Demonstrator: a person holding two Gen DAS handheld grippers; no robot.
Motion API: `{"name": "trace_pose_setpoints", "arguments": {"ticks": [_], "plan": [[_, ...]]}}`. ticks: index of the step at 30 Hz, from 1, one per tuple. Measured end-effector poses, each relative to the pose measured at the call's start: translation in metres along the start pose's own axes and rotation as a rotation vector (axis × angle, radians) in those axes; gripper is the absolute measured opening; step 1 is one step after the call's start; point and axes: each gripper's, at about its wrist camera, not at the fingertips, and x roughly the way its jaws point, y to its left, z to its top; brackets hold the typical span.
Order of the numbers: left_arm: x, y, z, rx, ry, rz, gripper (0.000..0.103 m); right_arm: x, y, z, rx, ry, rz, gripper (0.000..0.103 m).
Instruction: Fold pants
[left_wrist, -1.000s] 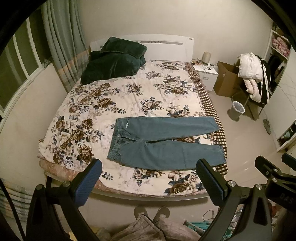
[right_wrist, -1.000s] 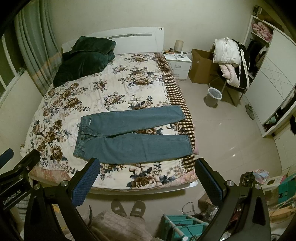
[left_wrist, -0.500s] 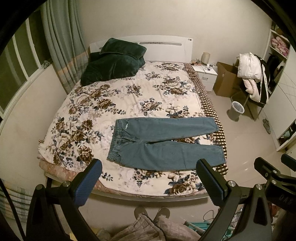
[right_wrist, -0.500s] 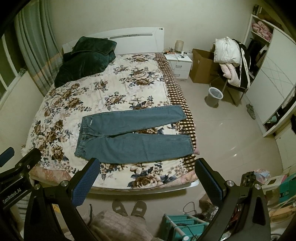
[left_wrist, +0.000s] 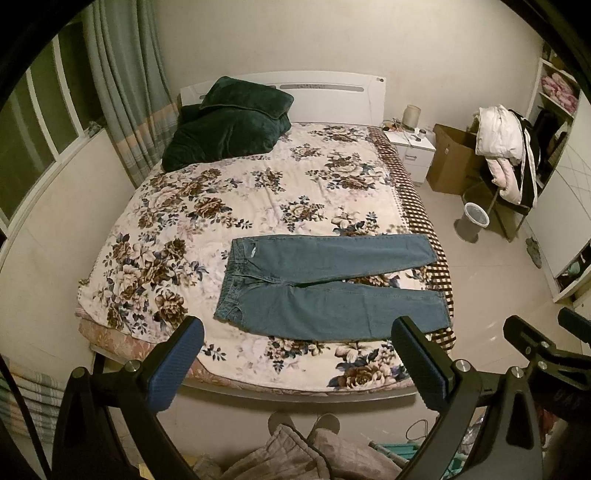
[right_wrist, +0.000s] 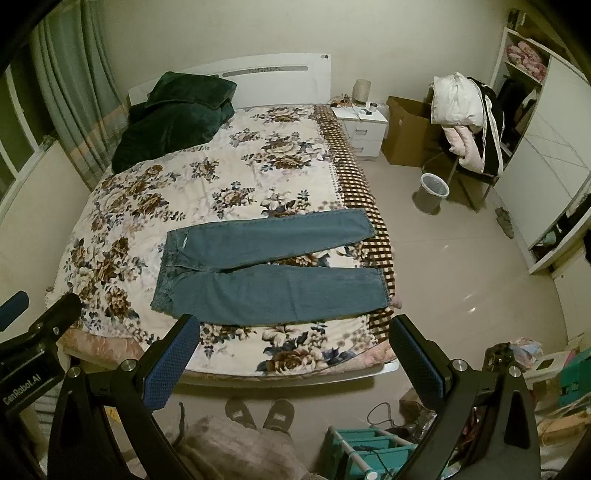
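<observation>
Blue jeans (left_wrist: 325, 286) lie flat on the floral bedspread (left_wrist: 229, 199), waistband to the left, both legs spread toward the right edge of the bed; they also show in the right wrist view (right_wrist: 266, 275). My left gripper (left_wrist: 295, 363) is open and empty, held high above the foot of the bed, well short of the jeans. My right gripper (right_wrist: 293, 360) is open and empty too, beside the left one. The left gripper's body (right_wrist: 33, 339) shows at the left of the right wrist view.
Dark green pillows (left_wrist: 229, 122) lie at the bed's head. A nightstand (left_wrist: 412, 149), cardboard box (left_wrist: 452, 162), waste bin (left_wrist: 474, 219) and a chair with clothes (left_wrist: 506, 158) stand right of the bed. A teal rack (right_wrist: 369, 446) and slippered feet (right_wrist: 260, 411) are below me.
Both views have drifted slightly downward and closer to the bed; the jeans have not moved and both grippers stay open.
</observation>
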Motion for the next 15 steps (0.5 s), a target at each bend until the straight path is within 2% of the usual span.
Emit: {"name": "trace_pose_setpoints", "arguments": {"ticks": [6, 9, 12, 15], "plan": [[0.0, 0.002, -0.004, 0.002, -0.004, 0.002, 0.103, 0.004, 0.007, 0.004, 0.003, 0.005, 0.009, 0.103], [0.008, 0.0, 0.005, -0.004, -0.033, 0.029, 0.103, 0.009, 0.003, 0.0, 0.006, 0.002, 0.012, 0.103], [0.023, 0.003, 0.013, -0.032, -0.052, 0.049, 0.103, 0.031, -0.001, 0.006, 0.011, -0.002, 0.014, 0.103], [0.048, 0.005, 0.024, -0.046, -0.068, 0.083, 0.103, 0.072, -0.006, 0.019, 0.007, -0.015, -0.005, 0.103]]}}
